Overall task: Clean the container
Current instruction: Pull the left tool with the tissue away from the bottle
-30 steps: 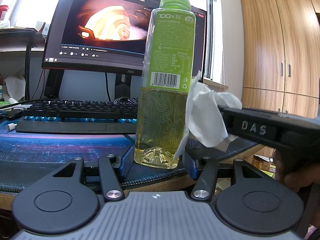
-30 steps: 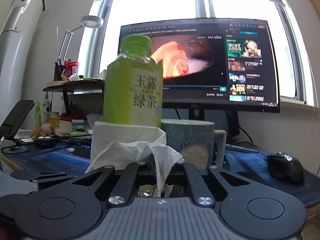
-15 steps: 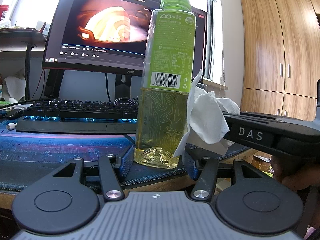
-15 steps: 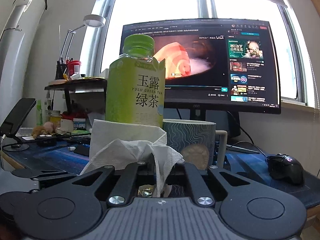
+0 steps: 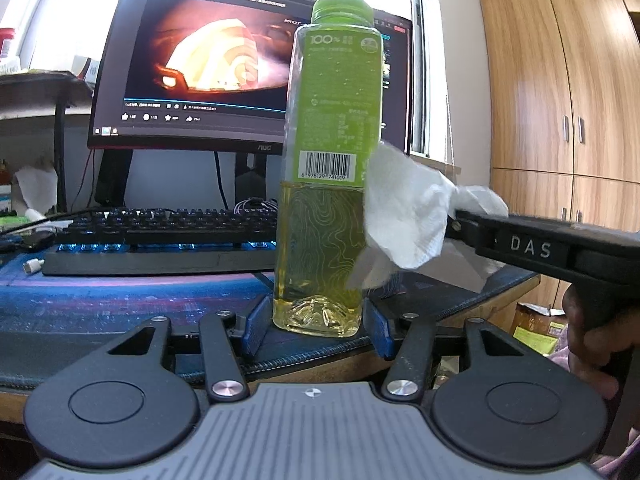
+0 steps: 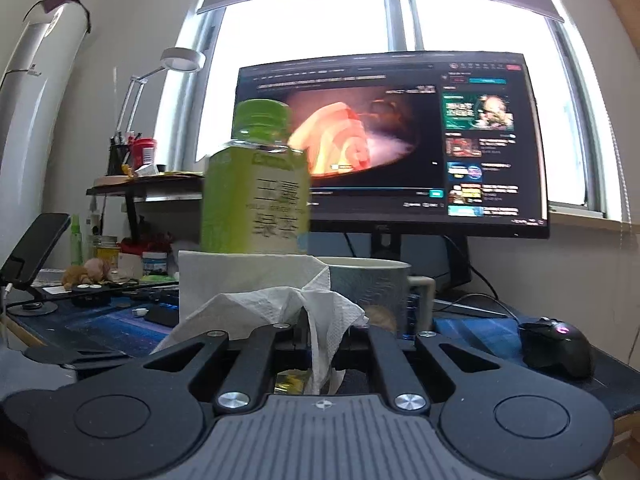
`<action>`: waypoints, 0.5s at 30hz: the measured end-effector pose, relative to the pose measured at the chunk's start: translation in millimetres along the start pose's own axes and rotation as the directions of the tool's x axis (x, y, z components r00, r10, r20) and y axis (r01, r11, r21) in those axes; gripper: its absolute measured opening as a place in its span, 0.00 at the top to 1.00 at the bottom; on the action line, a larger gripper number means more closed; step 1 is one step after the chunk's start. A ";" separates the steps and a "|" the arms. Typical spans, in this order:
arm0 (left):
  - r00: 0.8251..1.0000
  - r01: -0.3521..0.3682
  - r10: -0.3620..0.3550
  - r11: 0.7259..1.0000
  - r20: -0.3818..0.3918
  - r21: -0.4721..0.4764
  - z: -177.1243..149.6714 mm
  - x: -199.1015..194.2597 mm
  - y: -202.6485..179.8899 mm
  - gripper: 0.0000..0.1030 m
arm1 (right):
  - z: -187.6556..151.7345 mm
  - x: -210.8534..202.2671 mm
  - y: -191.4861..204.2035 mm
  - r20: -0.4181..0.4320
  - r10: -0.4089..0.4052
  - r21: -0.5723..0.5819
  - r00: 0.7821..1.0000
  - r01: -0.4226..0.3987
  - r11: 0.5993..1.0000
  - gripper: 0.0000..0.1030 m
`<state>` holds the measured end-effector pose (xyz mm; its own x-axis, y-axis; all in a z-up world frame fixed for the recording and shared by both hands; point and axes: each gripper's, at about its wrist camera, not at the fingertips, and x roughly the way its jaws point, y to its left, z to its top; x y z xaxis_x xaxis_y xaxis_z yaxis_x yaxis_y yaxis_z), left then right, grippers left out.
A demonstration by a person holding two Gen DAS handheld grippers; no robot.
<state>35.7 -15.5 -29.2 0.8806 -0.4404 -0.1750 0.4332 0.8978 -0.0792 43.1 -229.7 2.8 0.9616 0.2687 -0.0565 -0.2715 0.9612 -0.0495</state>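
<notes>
The surface [image 5: 120, 300], a desk under a dark blue mat, carries everything here, and the green tea bottle [image 5: 328, 168] standing upright near its front edge serves as the landmark. Behind the bottle stands the monitor [image 5: 208, 64], and behind and to the left of it lies the keyboard [image 5: 160, 236]. From the right wrist view a patterned mug [image 6: 372, 292] sits just beside the bottle and a black mouse [image 6: 558, 346] lies well apart from it to the right.

The bottle is capped, about half full of yellow-green liquid, its base resting on the mat. The left gripper [image 5: 318, 326] brackets that base: its blue pads sit at either side, close against the bottle's bottom corners, the jaws about half spread and seemingly steadying the bottle, though firm pressure cannot be confirmed. The right gripper [image 6: 320, 338] has its jaws pressed together, pinching a crumpled white paper towel [image 5: 404, 220], which touches the bottle's right side at about the liquid line, just under the label.

The step in hand looks like wiping the outside of the bottle, one side under way. The next move probably calls for dragging the towel along that face while the left gripper keeps the base from sliding or tipping, since the bottle is tall and narrow. Pressure should stay light and low on the body.
</notes>
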 end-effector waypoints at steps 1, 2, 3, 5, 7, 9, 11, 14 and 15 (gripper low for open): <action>1.000 0.000 0.000 1.000 0.000 0.002 0.4 -0.6 0.3 0.46 | -1.8 -0.4 -5.3 -0.004 -0.014 0.008 1.000 0.014 1.000 0.91; 1.000 0.003 -0.003 1.000 0.000 0.002 0.6 -1.6 0.8 0.46 | -3.8 -0.7 -11.9 -0.010 -0.030 0.022 1.000 0.030 0.999 0.91; 1.000 0.004 -0.004 1.000 0.000 0.004 0.9 -2.1 1.4 0.46 | -6.2 -1.2 -18.8 -0.014 -0.046 0.039 0.999 0.046 0.998 0.91; 1.000 0.007 -0.007 1.000 0.002 0.008 1.5 -3.7 2.2 0.46 | -11.1 -2.0 -33.6 -0.027 -0.084 0.075 0.996 0.086 0.994 0.91; 1.000 0.010 -0.010 1.000 0.009 0.012 2.5 -6.4 2.3 0.46 | -16.6 -2.9 -47.5 -0.043 -0.125 0.097 0.991 0.128 0.987 0.91; 1.000 0.017 -0.017 1.000 0.022 0.018 4.0 -10.4 3.6 0.46 | -21.8 -4.3 -59.5 -0.058 -0.157 0.113 0.986 0.163 0.980 0.91; 0.999 0.017 -0.017 1.000 0.039 0.019 5.7 -15.5 6.0 0.46 | -25.3 -6.8 -71.8 -0.069 -0.187 0.139 0.980 0.195 0.971 0.91; 0.998 0.001 -0.002 1.000 0.067 0.004 9.5 -24.4 14.6 0.46 | -25.7 -8.8 -82.3 -0.071 -0.226 0.144 0.971 0.235 0.961 0.91; 0.997 -0.011 0.012 1.000 0.079 -0.008 10.9 -27.9 19.0 0.46 | -25.6 -8.5 -83.8 -0.073 -0.238 0.137 0.968 0.246 0.959 0.91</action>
<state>21.4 13.7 -15.1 0.8982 -0.4287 -0.0975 0.4216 0.9027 -0.0853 56.6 -314.1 -18.1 0.9929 0.0267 -0.1159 -0.0180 0.9970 0.0749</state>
